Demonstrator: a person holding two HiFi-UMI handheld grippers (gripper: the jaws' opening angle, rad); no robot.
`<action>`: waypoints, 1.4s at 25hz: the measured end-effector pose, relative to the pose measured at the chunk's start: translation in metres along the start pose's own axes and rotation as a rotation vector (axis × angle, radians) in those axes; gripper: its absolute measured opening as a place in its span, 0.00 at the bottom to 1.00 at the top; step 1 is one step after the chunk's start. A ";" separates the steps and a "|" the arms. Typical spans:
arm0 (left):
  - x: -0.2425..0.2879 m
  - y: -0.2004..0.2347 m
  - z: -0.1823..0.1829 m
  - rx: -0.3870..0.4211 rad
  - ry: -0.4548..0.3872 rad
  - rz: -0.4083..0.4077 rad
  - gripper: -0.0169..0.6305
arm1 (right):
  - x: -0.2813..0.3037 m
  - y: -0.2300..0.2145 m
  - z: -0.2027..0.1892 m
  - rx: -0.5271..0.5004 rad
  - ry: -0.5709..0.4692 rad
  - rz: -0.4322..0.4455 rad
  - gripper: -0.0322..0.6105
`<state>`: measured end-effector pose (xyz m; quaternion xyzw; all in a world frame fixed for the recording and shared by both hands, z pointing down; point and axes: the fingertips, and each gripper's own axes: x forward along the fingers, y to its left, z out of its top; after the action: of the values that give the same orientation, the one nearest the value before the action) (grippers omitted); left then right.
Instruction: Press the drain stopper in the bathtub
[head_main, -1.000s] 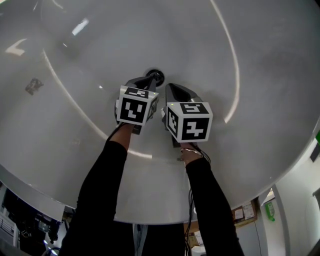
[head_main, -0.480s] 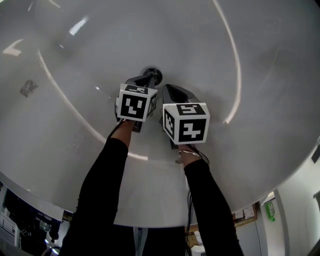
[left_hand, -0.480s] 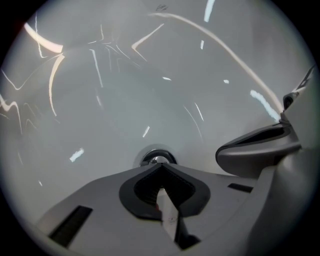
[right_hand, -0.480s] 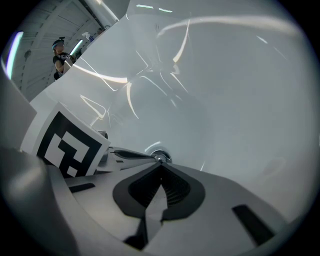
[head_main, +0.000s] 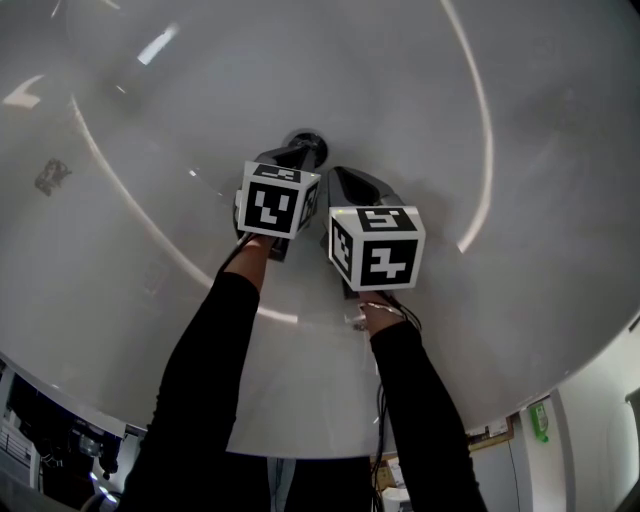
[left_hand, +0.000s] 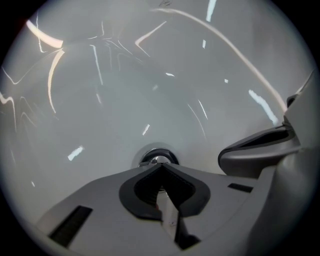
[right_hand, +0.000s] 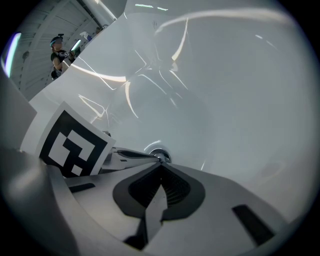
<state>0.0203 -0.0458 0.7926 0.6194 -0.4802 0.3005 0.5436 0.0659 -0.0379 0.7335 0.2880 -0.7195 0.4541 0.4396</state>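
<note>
1. Nearest the head camera, two black sleeves (head_main: 200, 380) are seen reaching down into the white bathtub (head_main: 140, 90), each hand carrying a gripper.
2. The right gripper (head_main: 338, 182) is held just beside the left one and short of the drain. Its jaws are brought fully together with nothing between them. It is judged to have no part in this step and is best kept clear.
3. The left gripper (head_main: 298, 156) is likewise closed down to a single tip and carries nothing. That tip is placed at the near edge of the drain stopper (left_hand: 157, 159). Whether contact has been made cannot be told.
4. The stopper, a round chrome cap, is seated in the tub floor just beyond the left tip.
5. For a clean press, the closed tip should first be centred on the cap. It should then be driven straight down along the stopper's axis. An off-centre push is likely to be deflected by the polished dome, so a short, firm, vertical stroke is advised.
6. Beyond the drain, the glossy tub wall is seen curving upward, streaked with reflected lights.
</note>
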 end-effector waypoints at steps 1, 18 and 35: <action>0.000 0.001 0.000 -0.005 0.009 0.001 0.04 | 0.001 0.001 0.000 0.002 0.002 0.000 0.05; 0.007 0.005 -0.002 0.050 0.054 0.099 0.04 | 0.004 -0.005 0.002 0.039 0.006 -0.014 0.05; -0.006 0.002 -0.002 0.038 0.026 0.059 0.04 | -0.011 -0.003 0.006 0.038 -0.020 -0.051 0.05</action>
<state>0.0168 -0.0426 0.7881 0.6111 -0.4854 0.3333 0.5290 0.0709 -0.0443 0.7241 0.3190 -0.7075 0.4535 0.4383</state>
